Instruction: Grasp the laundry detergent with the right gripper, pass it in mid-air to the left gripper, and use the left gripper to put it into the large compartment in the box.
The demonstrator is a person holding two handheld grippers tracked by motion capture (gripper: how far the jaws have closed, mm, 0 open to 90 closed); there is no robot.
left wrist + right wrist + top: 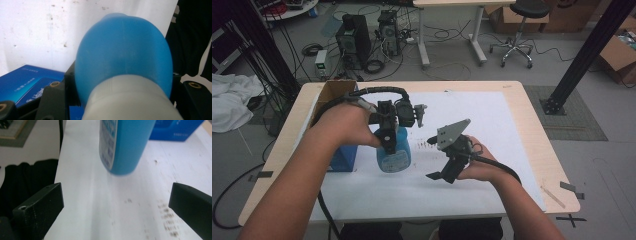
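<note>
A blue bottle (pixel 393 156) with a white neck and a printed label is held over the white paper sheet (pixel 492 125). My left gripper (pixel 388 139) is shut on its neck from above. In the left gripper view the black jaws sit on both sides of the white neck, below the round blue shoulder of the bottle (pixel 125 50). I cannot tell whether the base touches the sheet. My right gripper (pixel 435 159) stands open just right of the bottle, with nothing between its jaws. The right gripper (pixel 115 205) faces the bottle (pixel 125 145) from a short way off.
A blue box (pixel 343 160) lies left of the bottle, beside an open cardboard box (pixel 332 92) at the table's far-left corner. The light wooden table (pixel 537 150) carries the paper sheet. A dark smudge (pixel 167 220) marks the paper. Computers, cables and a stool stand on the floor beyond.
</note>
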